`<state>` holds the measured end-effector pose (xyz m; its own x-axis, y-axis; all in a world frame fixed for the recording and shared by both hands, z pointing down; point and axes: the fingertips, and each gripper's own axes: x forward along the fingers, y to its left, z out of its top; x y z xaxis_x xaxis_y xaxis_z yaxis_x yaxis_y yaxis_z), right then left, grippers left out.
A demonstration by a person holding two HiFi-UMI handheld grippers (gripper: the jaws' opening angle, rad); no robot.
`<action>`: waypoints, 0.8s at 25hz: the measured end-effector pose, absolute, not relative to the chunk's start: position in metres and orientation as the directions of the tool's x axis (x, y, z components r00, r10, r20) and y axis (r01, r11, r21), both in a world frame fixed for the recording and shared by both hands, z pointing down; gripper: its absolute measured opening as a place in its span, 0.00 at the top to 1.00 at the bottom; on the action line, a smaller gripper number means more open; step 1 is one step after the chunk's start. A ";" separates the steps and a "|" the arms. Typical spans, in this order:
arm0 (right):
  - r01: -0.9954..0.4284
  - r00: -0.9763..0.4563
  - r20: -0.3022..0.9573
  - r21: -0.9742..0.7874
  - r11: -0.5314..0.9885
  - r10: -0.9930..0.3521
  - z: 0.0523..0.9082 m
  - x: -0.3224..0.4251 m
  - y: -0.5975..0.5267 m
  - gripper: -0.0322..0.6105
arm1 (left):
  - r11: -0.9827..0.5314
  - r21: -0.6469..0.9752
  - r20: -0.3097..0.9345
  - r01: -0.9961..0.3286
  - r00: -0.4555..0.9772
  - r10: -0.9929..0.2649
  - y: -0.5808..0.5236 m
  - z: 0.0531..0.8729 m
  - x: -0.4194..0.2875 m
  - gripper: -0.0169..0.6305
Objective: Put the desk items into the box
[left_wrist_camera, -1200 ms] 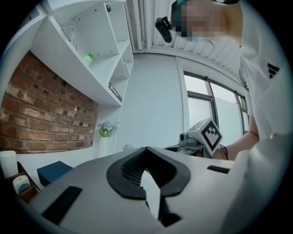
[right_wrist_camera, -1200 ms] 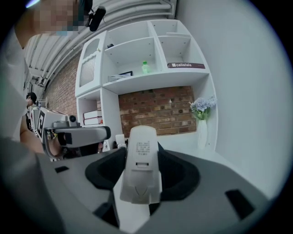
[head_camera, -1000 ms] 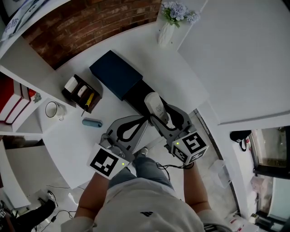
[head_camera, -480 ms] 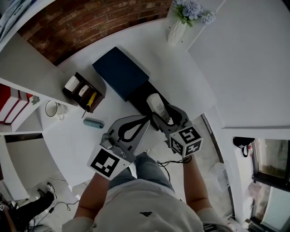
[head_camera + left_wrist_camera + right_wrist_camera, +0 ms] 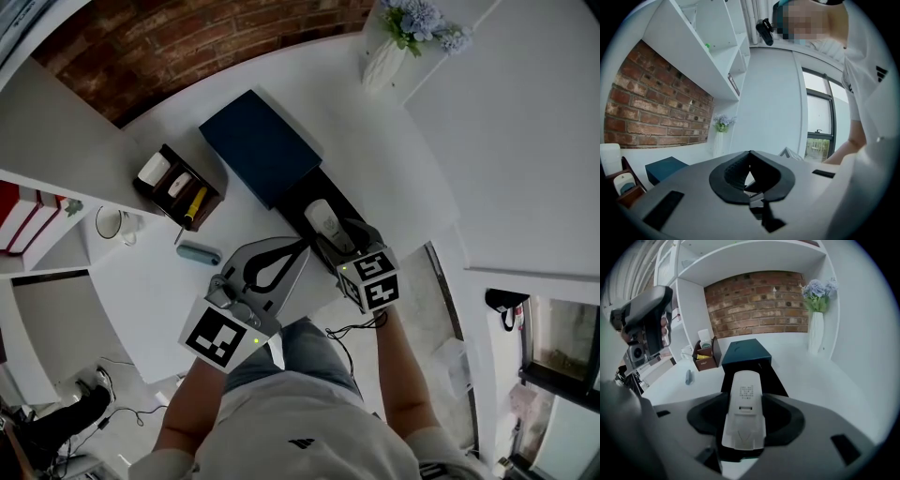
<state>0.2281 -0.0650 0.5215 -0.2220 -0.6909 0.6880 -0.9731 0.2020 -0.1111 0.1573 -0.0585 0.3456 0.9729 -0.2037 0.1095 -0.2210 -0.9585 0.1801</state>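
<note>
My right gripper (image 5: pixel 330 232) (image 5: pixel 743 401) is shut on a white remote-like device (image 5: pixel 322 219) (image 5: pixel 744 399), which lies lengthwise between the jaws and hovers over the open black box tray (image 5: pixel 298 199) (image 5: pixel 765 378). The dark blue box part (image 5: pixel 258 145) (image 5: pixel 745 352) adjoins the tray on its far side. My left gripper (image 5: pixel 298 249) (image 5: pixel 750 153) sits beside the right one near the desk's front edge, its tips together and holding nothing. A small grey-blue case (image 5: pixel 198 253) (image 5: pixel 688 376) lies on the desk to the left.
A brown desk organizer (image 5: pixel 178 187) (image 5: pixel 706 357) with a yellow item and white items stands left of the box. A white mug (image 5: pixel 112 225) sits on the shelf side. A white vase with flowers (image 5: pixel 392 54) (image 5: pixel 815 333) stands at the far right.
The right gripper has carried the white device a little forward, further over the black tray. The left gripper has stayed where it was.
</note>
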 end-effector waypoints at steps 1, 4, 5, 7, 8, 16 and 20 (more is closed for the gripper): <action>-0.973 -0.215 0.707 -0.098 0.207 -0.673 0.526 0.227 -0.065 0.58 | -0.958 0.179 0.109 -0.224 0.972 -0.207 -0.060 0.346 0.156 0.96; -0.973 -0.192 0.756 -0.066 0.220 -0.626 0.539 0.224 -0.065 0.58 | -0.956 0.178 0.113 -0.234 0.970 -0.216 -0.064 0.348 0.152 0.96; -0.974 -0.185 0.769 -0.058 0.221 -0.612 0.542 0.224 -0.065 0.58 | -0.955 0.179 0.115 -0.237 0.969 -0.219 -0.065 0.348 0.151 0.96; -0.974 -0.167 0.792 -0.040 0.224 -0.587 0.547 0.224 -0.064 0.58 | -0.953 0.183 0.118 -0.244 0.967 -0.225 -0.067 0.349 0.149 0.96; -0.974 -0.157 0.801 -0.028 0.226 -0.577 0.549 0.224 -0.064 0.58 | -0.951 0.184 0.119 -0.247 0.966 -0.228 -0.068 0.349 0.147 0.96; -0.974 -0.146 0.819 -0.021 0.226 -0.555 0.553 0.224 -0.063 0.58 | -0.949 0.183 0.113 -0.255 0.965 -0.238 -0.072 0.349 0.143 0.96; -0.977 -0.145 0.814 -0.028 0.211 -0.562 0.553 0.225 -0.062 0.58 | -0.950 0.181 0.108 -0.253 0.966 -0.237 -0.072 0.348 0.141 0.96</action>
